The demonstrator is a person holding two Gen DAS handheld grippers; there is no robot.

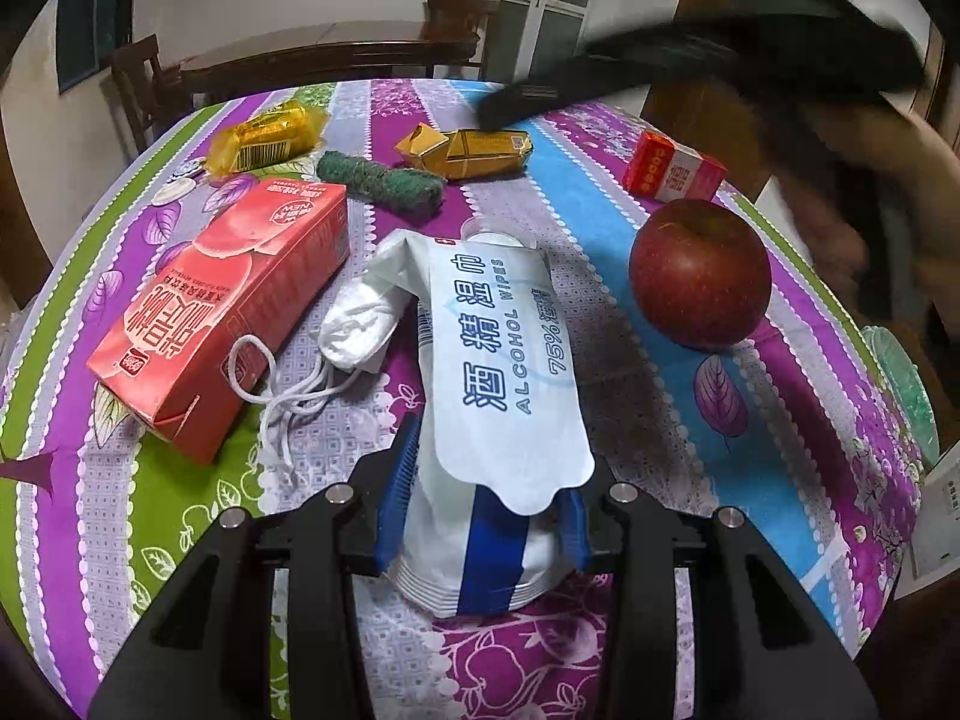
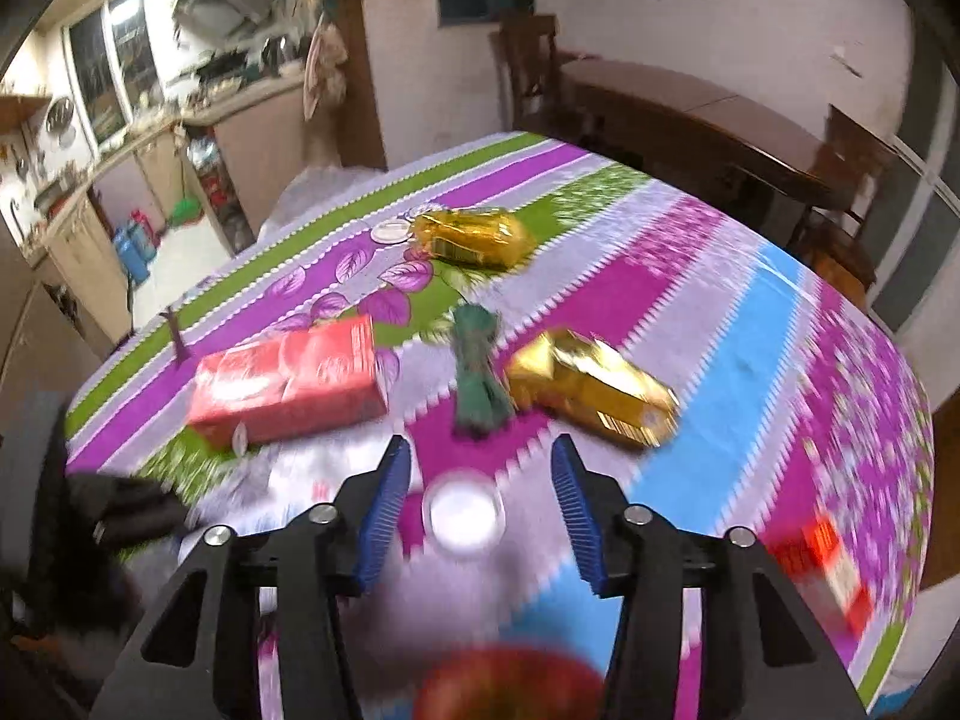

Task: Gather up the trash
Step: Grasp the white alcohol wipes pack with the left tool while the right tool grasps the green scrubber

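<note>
Two grippers work over a table (image 1: 780, 396) covered by a striped purple, green and blue cloth. The left gripper (image 1: 483, 498) has its blue pads pressed on the near end of a white alcohol wipes packet (image 1: 498, 360), which runs away from the camera along the cloth, its label flap curling over the pads. Just left of the packet lies a crumpled white face mask (image 1: 357, 330), whose ear loops trail onto a red drink carton (image 1: 222, 312) lying on its side. Beyond these are a green scouring pad (image 1: 381, 180), a yellow snack wrapper (image 1: 267, 135) at the far left and a flattened gold drink carton (image 1: 471, 150) in the middle. A red apple (image 1: 699, 273) stands to the right of the packet, apart from it, and a small red and white box (image 1: 672, 171) lies behind the apple. In the left wrist view the right gripper shows only as a dark blurred shape above the far right of the table, with a blurred hand (image 1: 852, 180) behind it. In its own view, heavily smeared, the right gripper (image 2: 480, 504) has its jaws parted with nothing between the pads; below the gap lies a white round thing (image 2: 465, 516) too blurred to name, and the apple shows as a red smear at the bottom edge.
</note>
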